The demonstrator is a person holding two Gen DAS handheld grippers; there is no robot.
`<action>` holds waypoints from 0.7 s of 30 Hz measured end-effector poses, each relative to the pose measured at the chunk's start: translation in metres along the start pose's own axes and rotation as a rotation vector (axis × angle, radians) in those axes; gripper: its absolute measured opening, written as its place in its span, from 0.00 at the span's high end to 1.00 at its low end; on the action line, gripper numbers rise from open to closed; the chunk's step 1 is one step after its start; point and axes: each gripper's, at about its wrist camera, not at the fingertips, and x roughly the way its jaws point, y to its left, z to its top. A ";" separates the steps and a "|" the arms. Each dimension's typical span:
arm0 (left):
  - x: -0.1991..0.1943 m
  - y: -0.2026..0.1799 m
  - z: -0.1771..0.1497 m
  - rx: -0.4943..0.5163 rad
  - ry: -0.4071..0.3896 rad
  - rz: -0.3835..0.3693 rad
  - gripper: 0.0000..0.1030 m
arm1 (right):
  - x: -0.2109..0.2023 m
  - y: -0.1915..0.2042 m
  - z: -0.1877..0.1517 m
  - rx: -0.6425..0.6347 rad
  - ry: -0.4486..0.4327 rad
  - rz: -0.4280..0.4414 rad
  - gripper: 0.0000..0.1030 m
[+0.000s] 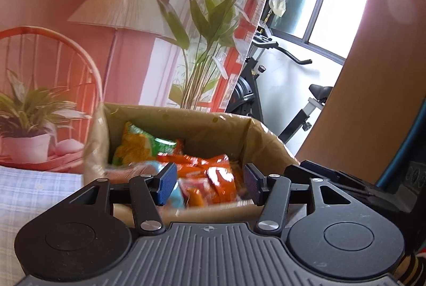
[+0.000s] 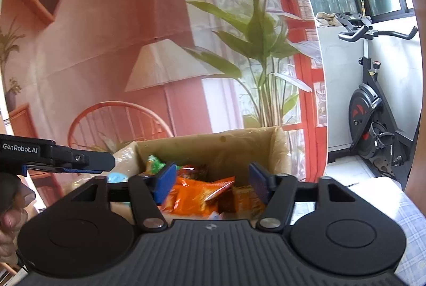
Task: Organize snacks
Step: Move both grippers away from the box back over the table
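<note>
An open cardboard box stands on the checked cloth and holds several snack packets: orange packets, a green and orange bag and a light blue packet. My left gripper is open and empty, held just above the box's near edge. In the right wrist view the same box shows orange packets and a green packet. My right gripper is open and empty over the box. The left gripper's body enters from the left.
A checked cloth covers the surface. A printed backdrop with lamp, chair and plants hangs behind the box. An exercise bike stands at the right by the window. A brown board leans at the right.
</note>
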 end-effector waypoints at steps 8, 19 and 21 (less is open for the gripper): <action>-0.046 -0.001 -0.033 0.047 -0.014 0.016 0.44 | -0.024 0.016 -0.012 0.022 0.007 0.032 0.35; -0.052 0.010 -0.096 -0.015 0.086 -0.029 0.43 | -0.044 0.030 -0.055 -0.016 0.067 0.055 0.35; -0.043 0.013 -0.112 -0.027 0.124 -0.021 0.43 | -0.044 0.029 -0.066 -0.022 0.096 0.056 0.35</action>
